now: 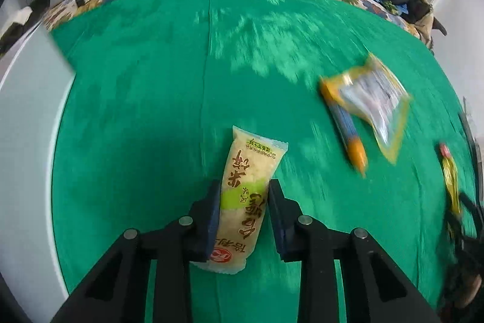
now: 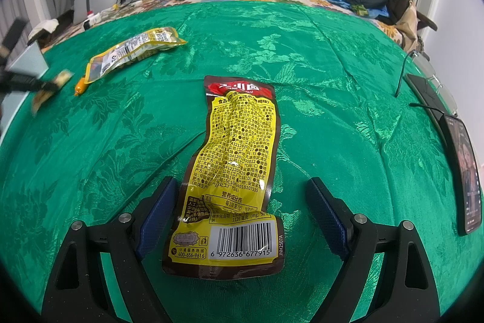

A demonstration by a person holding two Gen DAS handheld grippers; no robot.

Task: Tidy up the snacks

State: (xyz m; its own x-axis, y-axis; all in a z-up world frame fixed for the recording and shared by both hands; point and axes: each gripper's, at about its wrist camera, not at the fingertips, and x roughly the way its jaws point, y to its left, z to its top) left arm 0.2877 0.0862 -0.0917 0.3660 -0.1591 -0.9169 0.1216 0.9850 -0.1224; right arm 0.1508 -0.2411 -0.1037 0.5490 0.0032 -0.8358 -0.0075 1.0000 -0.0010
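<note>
Right wrist view: four snack packets [image 2: 239,171] on green cloth [image 2: 332,126].

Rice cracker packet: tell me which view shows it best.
The left wrist view: the rice cracker packet lies sharp and close between the left gripper fingers. The right wrist view shows only a small blurred bit of it at the left edge.

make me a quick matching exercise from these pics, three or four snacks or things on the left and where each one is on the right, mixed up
Things:
1. pale rice cracker pack
2. yellow and brown pouch
3. orange sausage stick
4. phone

Places:
A. right edge of the green cloth
B. between the open right gripper fingers
C. beside the clear yellow-edged bag
D. held in the left gripper

Pairs: 1-D, 2-B, 3-C, 4-A
</note>
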